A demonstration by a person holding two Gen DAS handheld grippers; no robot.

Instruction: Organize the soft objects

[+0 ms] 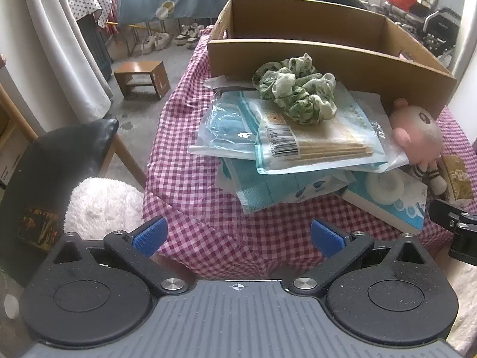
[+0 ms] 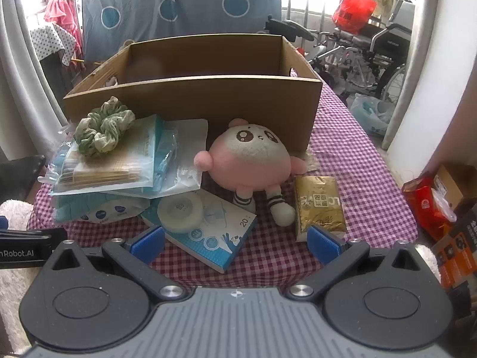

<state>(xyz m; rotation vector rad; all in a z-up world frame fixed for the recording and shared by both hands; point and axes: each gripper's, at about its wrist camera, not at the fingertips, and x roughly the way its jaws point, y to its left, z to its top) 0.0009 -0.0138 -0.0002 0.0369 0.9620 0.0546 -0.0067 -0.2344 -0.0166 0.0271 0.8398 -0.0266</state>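
Both wide open and empty, left gripper (image 1: 237, 237) and right gripper (image 2: 236, 240); probably light, squashy pink plush (image 2: 249, 161) (pinch round head), scrunchie (image 1: 295, 89) limp.

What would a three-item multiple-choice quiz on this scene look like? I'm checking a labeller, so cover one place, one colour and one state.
1. Where does the green scrunchie lie?
A. in the cardboard box
B. on the stack of plastic packets
C. on the floor

2. What colour is the plush toy's body?
A. pink
B. yellow
C. black

3. How does the right gripper stand?
A. shut on the plush toy
B. shut on nothing
C. open, holding nothing

Key: 1 B, it rests on the stack of plastic packets in front of the cardboard box; 2 A, pink below a pale face; 3 C, blue pads wide apart.
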